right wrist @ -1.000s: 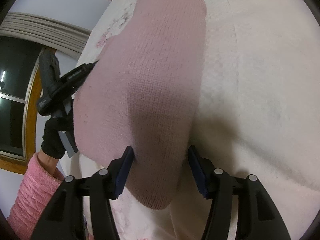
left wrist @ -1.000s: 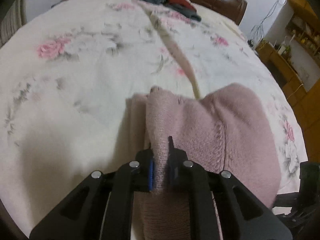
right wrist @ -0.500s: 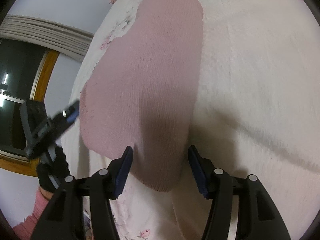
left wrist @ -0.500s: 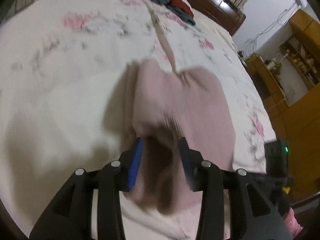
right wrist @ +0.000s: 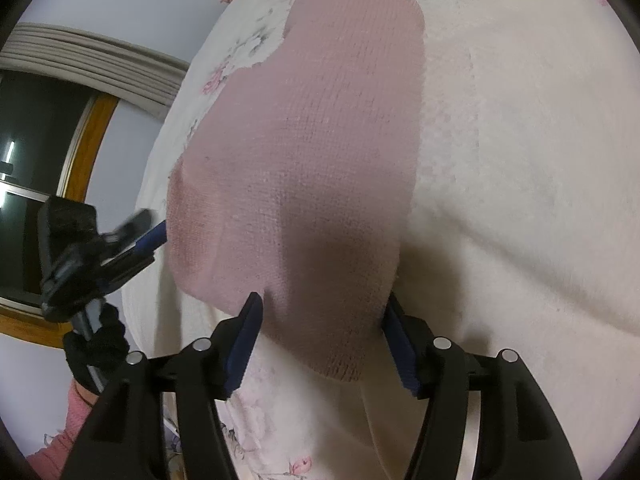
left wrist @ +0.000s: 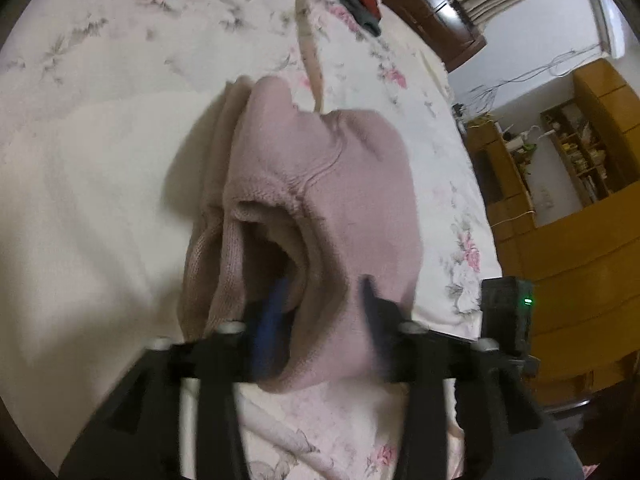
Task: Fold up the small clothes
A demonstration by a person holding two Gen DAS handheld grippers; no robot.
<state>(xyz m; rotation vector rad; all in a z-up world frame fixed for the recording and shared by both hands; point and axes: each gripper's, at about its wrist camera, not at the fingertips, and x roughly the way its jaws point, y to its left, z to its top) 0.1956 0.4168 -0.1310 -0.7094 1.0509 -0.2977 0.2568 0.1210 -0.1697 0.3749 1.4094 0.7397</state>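
Soft, warm indoor light falls from above, leaving the pale bedspread (right wrist: 520, 160) near overexposed and casting dull shadows beside the pink knit garment (left wrist: 320, 184). The left wrist view is smeared by motion blur, worst on the left gripper (left wrist: 320, 312); the right wrist view is sharper. Both show fisheye bending and dark vignetted corners.

Pink knit garment (right wrist: 304, 168) spread flat on cream floral bedspread (right wrist: 520, 168), running from 12 o'clock down to frame centre. Right gripper (right wrist: 322, 332) at 6 o'clock, blue-padded fingers (right wrist: 242, 344) spread wide, straddling the garment's near edge. Left gripper (right wrist: 150, 240) at 9 o'clock, blue tips at the garment's left edge; grip state unclear. Black-gloved hand (right wrist: 96, 356) and pink sleeve (right wrist: 74, 412) at 8 o'clock. Dark window (right wrist: 36, 184), wood-framed, at 9 to 10 o'clock.
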